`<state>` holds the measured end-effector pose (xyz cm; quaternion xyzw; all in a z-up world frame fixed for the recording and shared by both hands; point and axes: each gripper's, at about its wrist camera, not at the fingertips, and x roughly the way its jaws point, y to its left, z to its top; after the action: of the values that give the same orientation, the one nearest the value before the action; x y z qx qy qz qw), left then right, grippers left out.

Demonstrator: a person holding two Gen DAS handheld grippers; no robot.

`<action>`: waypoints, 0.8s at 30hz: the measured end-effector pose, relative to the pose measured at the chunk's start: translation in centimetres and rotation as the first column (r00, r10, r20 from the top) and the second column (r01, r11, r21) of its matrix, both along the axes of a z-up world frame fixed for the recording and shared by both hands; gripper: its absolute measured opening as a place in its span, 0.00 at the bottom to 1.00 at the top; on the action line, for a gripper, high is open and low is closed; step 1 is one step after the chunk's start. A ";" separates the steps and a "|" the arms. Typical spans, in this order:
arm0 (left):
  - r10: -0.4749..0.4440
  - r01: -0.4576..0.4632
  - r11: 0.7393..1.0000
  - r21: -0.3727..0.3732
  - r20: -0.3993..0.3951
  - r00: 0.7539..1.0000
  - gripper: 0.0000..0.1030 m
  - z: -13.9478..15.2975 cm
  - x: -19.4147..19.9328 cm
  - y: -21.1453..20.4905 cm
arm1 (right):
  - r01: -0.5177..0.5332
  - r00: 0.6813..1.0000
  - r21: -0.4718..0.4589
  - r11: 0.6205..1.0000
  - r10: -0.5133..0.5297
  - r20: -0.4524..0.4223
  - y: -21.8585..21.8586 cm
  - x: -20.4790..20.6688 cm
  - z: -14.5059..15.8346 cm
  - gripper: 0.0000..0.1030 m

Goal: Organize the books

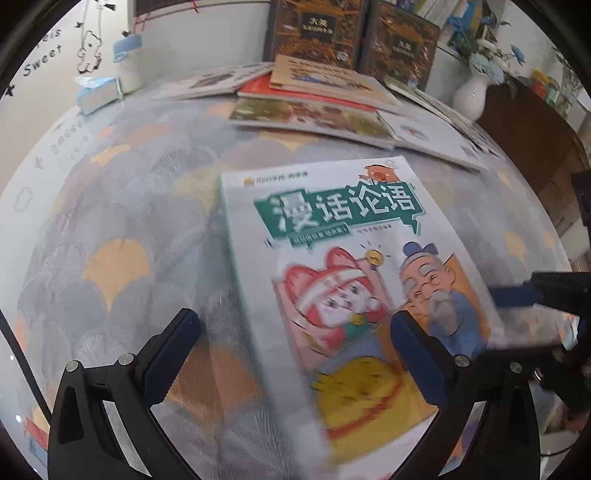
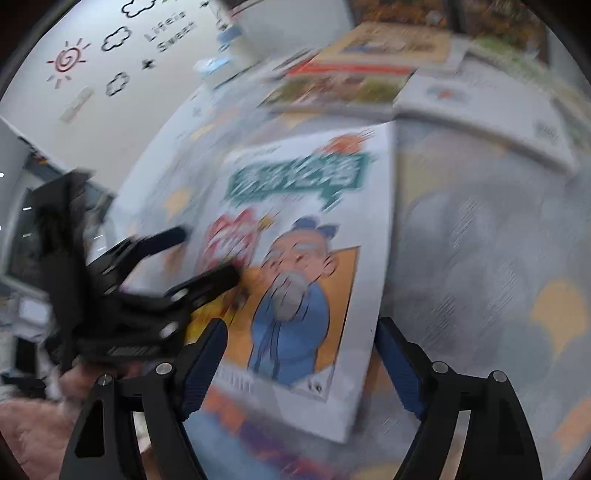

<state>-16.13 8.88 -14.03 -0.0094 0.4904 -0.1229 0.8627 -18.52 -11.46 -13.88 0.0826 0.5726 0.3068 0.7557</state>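
A white picture book (image 1: 332, 258) with a green title band and a cartoon old man in blue lies face up on the patterned tablecloth (image 1: 129, 240). My left gripper (image 1: 295, 350) stands open just above its lower part, one finger off the book's left edge and the other over the cover. In the right wrist view the same book (image 2: 303, 229) lies between and beyond the fingers of my right gripper (image 2: 303, 354), which is open with its pads clear of the cover. The left gripper (image 2: 192, 258) shows there too, at the book's left side, blurred.
Several flat books (image 1: 314, 107) are heaped at the back of the table, and a white one (image 1: 432, 136) lies to their right. Two dark books (image 1: 317, 29) stand upright behind. A white vase (image 1: 471, 92), a tissue box (image 1: 98, 94) and a wooden cabinet (image 1: 535, 147) ring the table.
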 end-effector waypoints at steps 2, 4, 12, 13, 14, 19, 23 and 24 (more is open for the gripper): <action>-0.025 0.025 1.000 -0.007 0.003 1.000 1.00 -0.1 -0.6 0.3 | -0.025 0.996 0.115 0.993 0.035 -0.080 -0.5 -0.8 -0.3 0.78; -0.059 0.060 0.998 -0.013 0.024 0.998 1.00 -0.3 -1.0 0.4 | -0.018 0.993 0.194 0.981 0.040 -0.111 -1.9 -1.1 -1.0 0.73; -0.066 0.067 0.997 -0.039 0.018 0.998 0.90 -0.1 0.4 0.4 | 0.066 0.973 0.373 0.925 0.023 -0.230 -4.9 2.5 -4.0 0.39; -0.064 0.065 0.997 -0.039 0.026 0.998 0.82 0.0 0.7 0.4 | 0.067 0.972 0.376 0.924 0.024 -0.233 -5.0 2.7 -4.1 0.38; -0.056 0.058 0.997 -0.056 0.030 0.998 0.78 0.1 0.9 0.6 | 0.066 0.972 0.377 0.924 0.025 -0.232 -4.8 2.9 -3.9 0.38; 0.038 -0.035 0.981 -0.193 0.013 0.999 0.43 0.2 1.8 3.5 | 0.043 0.980 0.359 0.932 0.029 -0.194 -4.4 2.8 -3.3 0.36; 0.053 -0.055 0.969 -0.240 -0.016 0.998 0.31 -0.2 2.5 4.8 | 0.044 0.983 0.343 0.938 0.020 -0.181 -3.9 4.2 -3.4 0.30; 0.058 -0.060 0.970 -0.237 -0.017 0.998 0.29 -0.3 2.6 4.8 | 0.044 0.985 0.324 0.945 0.013 -0.170 -3.6 4.4 -3.4 0.20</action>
<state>-13.51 13.73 -14.29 -0.1276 0.4762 -0.1548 0.8562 -14.12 -15.02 -17.32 0.2369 0.5754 0.3834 0.6825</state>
